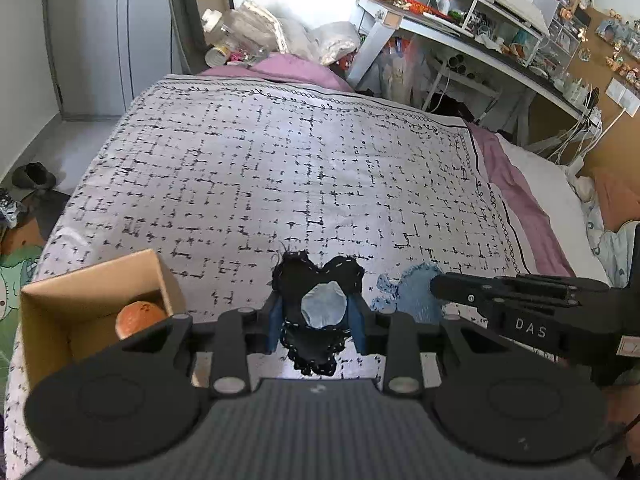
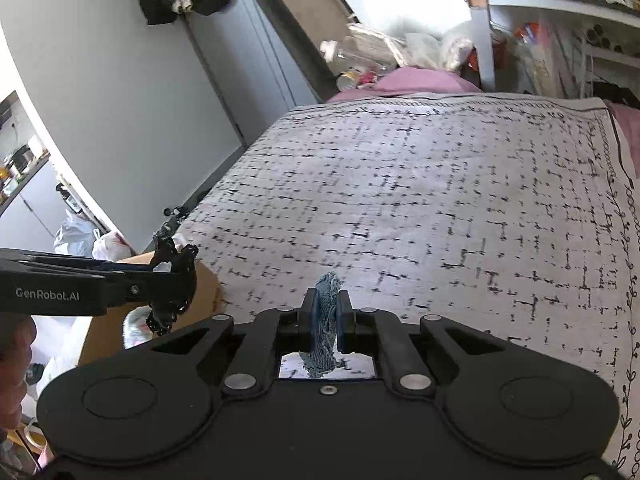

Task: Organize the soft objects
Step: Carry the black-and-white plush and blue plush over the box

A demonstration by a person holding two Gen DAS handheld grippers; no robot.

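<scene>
While both are held above the patterned bed cover (image 1: 304,168), a black heart-shaped fabric patch (image 1: 316,308) is pinched by the left gripper (image 1: 318,316) and a frayed blue denim scrap (image 2: 325,320) by the right gripper (image 2: 325,322). Slippage is risked before the cardboard box (image 1: 92,280) is reached, since only thin, limp edges are clamped.

Cluttered desk (image 1: 500,36), grey wardrobe (image 1: 100,40), shoe (image 1: 34,176).

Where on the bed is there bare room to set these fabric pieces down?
The patterned bedspread lies bare from the jaws out to the purple sheet. It is crowded near the cardboard box, where the left gripper holds the black piece beside the right gripper's denim piece.
</scene>
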